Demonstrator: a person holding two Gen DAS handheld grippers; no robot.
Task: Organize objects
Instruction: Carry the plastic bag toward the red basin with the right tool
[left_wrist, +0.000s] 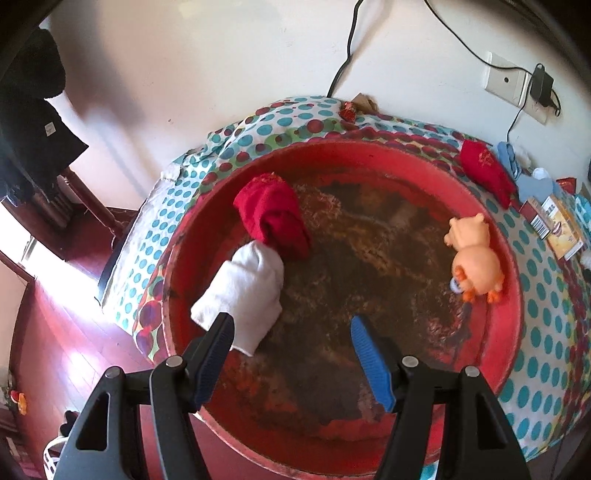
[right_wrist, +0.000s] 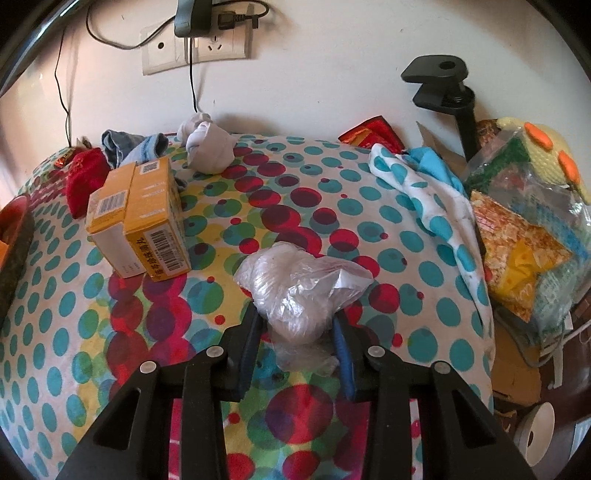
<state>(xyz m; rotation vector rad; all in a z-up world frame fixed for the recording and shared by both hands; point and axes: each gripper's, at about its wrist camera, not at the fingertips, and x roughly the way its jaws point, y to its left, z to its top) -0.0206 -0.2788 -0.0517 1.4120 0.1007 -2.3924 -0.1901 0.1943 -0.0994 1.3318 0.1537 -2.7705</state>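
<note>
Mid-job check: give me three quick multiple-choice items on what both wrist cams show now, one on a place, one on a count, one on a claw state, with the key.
1. Where does the white rolled sock lie?
A. inside the red basin
B. on the dotted cloth
C. on the floor

2. How many yellow boxes stand together on the dotted tablecloth?
A. one
B. two
C. four

3. What is the right claw doing?
A. gaping with nothing in it
B. gripping a red sock
C. shut on the clear plastic bag

Key: 1 A, it lies on the basin floor touching the red sock; 2 B, two stand side by side; 3 C, both fingers press the bag.
</note>
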